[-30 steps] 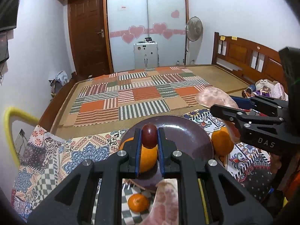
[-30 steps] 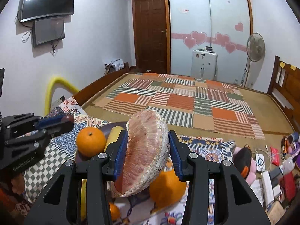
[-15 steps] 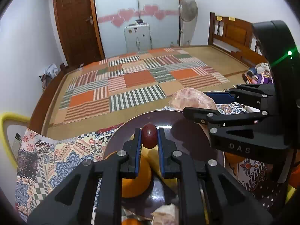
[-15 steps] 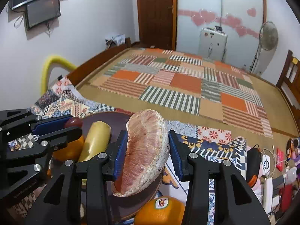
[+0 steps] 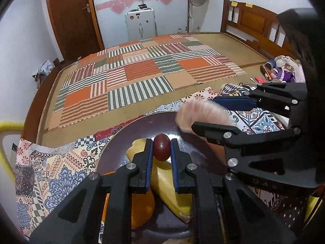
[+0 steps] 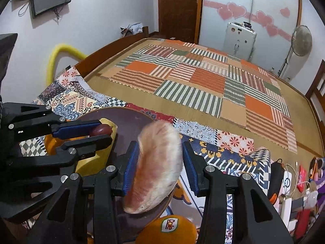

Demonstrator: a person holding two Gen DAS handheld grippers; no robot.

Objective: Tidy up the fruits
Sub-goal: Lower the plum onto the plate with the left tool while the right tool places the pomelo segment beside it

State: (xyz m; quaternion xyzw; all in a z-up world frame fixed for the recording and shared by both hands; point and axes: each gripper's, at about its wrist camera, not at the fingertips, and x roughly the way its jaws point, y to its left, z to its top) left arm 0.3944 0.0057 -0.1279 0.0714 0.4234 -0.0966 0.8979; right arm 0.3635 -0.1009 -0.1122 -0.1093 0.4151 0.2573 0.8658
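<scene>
My left gripper (image 5: 161,149) is shut on a small dark red fruit (image 5: 161,150) and holds it above a dark plate (image 5: 162,120). A yellow fruit (image 5: 170,193) and an orange (image 5: 140,209) lie on the plate under it. My right gripper (image 6: 160,162) has its jaws spread; the pink pomelo segment (image 6: 158,166) between them is blurred and tilted over the plate's right rim (image 6: 132,118), with a gap on the right side. The left gripper (image 6: 97,131) with the red fruit (image 6: 101,129) shows at left in the right wrist view.
A Dole-stickered orange (image 6: 168,230) lies off the plate in front of it. The plate sits on a patterned cloth (image 5: 61,162) at the edge of a bed with a patchwork mat (image 5: 142,75). Clutter and cables (image 6: 292,183) lie at right.
Both grippers moved forward and down over the plate. The right gripper's jaws have spread and the pomelo segment has slipped lower and is motion-blurred. The left still holds the red fruit.
</scene>
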